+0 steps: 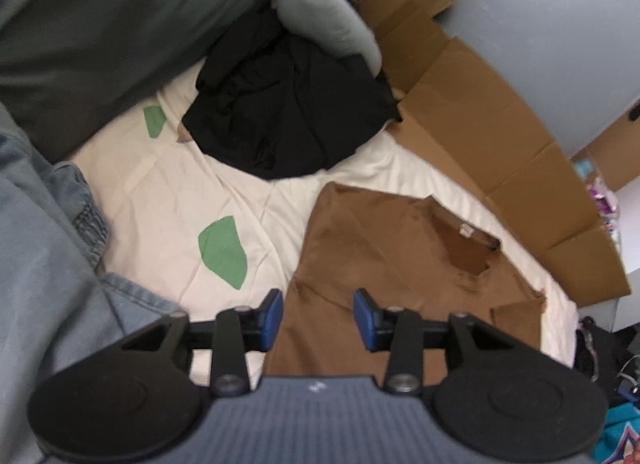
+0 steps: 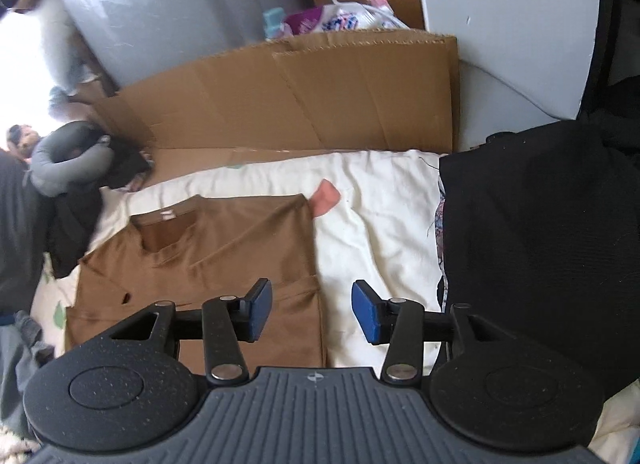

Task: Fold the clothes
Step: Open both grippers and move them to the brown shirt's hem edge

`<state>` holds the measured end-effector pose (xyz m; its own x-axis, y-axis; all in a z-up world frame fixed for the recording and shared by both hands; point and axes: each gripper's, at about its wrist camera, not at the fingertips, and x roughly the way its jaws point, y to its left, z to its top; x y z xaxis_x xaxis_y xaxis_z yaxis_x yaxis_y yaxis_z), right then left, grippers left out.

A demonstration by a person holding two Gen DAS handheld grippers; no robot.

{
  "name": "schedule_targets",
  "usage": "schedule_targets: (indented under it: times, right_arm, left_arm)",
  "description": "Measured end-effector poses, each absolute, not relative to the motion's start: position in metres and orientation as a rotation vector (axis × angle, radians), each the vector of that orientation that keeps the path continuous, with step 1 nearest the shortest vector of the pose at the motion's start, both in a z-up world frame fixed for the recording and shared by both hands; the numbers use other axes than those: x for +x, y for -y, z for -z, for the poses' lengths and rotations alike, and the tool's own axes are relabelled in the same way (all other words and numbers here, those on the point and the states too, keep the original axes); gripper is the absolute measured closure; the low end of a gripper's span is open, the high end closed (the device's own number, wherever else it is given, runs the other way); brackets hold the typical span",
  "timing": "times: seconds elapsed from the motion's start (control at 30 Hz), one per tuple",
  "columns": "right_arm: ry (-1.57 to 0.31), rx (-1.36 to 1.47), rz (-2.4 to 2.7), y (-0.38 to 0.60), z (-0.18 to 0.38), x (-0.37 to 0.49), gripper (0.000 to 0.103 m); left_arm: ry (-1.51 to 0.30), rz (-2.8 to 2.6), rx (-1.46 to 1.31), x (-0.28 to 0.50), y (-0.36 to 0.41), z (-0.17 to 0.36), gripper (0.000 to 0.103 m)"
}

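**Brown shirt lay flat on the bed, both grippers empty above it**

The brown short-sleeved T-shirt (image 1: 384, 248) lay spread on the cream bed sheet with green leaf-shaped patches (image 1: 160, 192), collar toward the flattened brown cardboard sheets (image 1: 480, 132) along the bed's far edge. In the left wrist view it filled the lower centre and right of the frame; in the right wrist view it sat at lower left. A small pale label (image 2: 168, 215) was sewn inside the neckline, but any writing on it was too small and blurred to read.

The left gripper (image 1: 319, 316) hovered over the shirt's lower part, its blue-padded jaws standing apart with nothing between them. The right gripper (image 2: 311, 310) hovered over the shirt's side edge, one blue pad above brown cloth and the other above bare sheet; its jaws were also apart and empty.

A crumpled black garment (image 1: 288, 116) lay at the upper centre of the left wrist view, with a grey U-shaped neck pillow (image 1: 320, 12) touching its far side. Light blue denim fabric (image 1: 48, 256) covered the lower left of that frame, and a dark grey-green cushion (image 1: 112, 24) filled the upper left. In the right wrist view a large black cloth (image 2: 540, 248) covered the right side, a small pink patch (image 2: 326, 198) showed just beside the shirt's shoulder, and a printed plastic packet (image 2: 340, 20) sat behind the cardboard at top centre, its lettering unreadable.
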<state>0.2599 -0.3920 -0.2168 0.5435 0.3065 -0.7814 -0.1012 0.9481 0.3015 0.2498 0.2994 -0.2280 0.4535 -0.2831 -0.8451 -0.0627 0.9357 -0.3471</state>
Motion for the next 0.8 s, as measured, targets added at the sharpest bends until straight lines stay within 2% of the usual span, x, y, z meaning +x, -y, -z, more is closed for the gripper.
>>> schedule_targets:
  times: [0.17,0.37,0.53,0.8]
  right_arm:
    - [-0.954,0.255,-0.250,0.401,0.214,0.248,0.048]
    - [-0.949,0.241,-0.261,0.392,0.235,0.257,0.046]
    - [-0.970,0.205,-0.252,0.378,0.260,0.266,0.045]
    - [-1.009,0.200,-0.252,0.364,0.308,0.283,0.046]
  left_arm:
    - [-1.097,0.099,-0.322,0.233,-0.298,0.205,0.048]
    - [-1.101,0.097,-0.229,0.240,-0.290,0.202,0.047]
    - [-1.109,0.123,-0.165,0.252,-0.279,0.224,0.041]
    - [-1.140,0.138,-0.078,0.276,-0.261,0.284,0.043]
